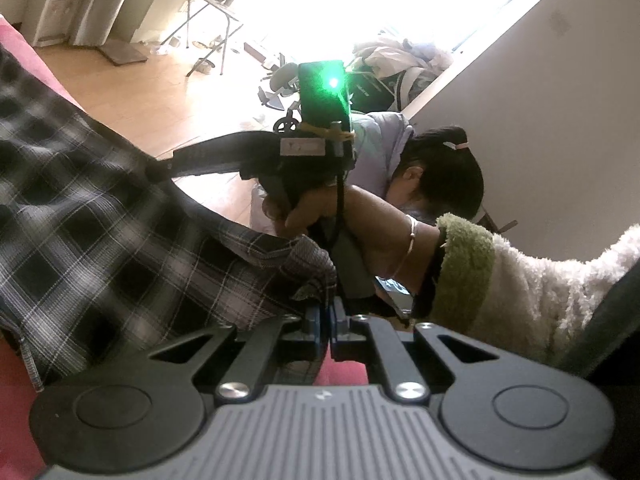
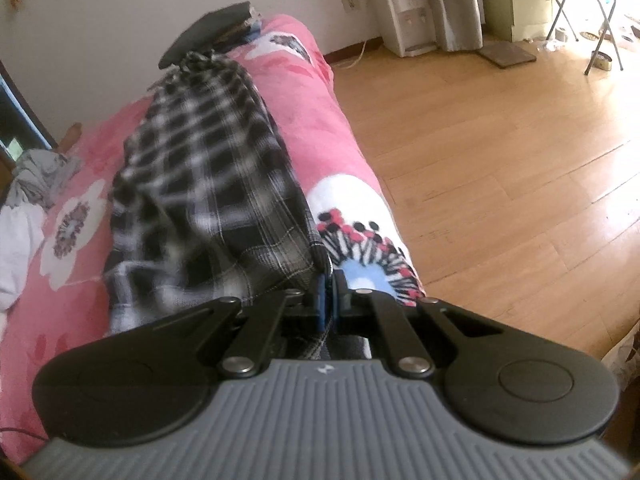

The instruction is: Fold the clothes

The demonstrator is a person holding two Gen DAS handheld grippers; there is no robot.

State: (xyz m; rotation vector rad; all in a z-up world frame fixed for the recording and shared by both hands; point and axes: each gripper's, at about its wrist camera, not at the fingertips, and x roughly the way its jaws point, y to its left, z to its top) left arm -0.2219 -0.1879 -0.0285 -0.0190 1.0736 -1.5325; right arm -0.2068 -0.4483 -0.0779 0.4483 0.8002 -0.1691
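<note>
Left gripper (image 1: pixel 330 316) nearest, jaws pinched shut on one end of plaid cloth (image 1: pixel 100 208). Right gripper (image 2: pixel 330 292) likewise, jaws narrowed to cloth thickness, clamping the other end. Cloth strung lengthwise between both, above the quilt (image 2: pixel 320 140), near its floor-side edge, sagging toward it mid-span. Probably held at two ends to pull it taut and flat: fits either straightening before a fold or carrying one end over to make one. Cannot tell which. Blurred plaid suggests motion. Hand (image 1: pixel 308 216) wrapped round the right gripper's handle, fleece sleeve (image 1: pixel 540 280) behind it.

Counted: two grippers, both gripping; one plaid cloth; one quilt; at the quilt's far side from the floor, one grey bundle (image 2: pixel 36 176) and one white heap (image 2: pixel 16 248), possibly more clothes, too unclear to name.
</note>
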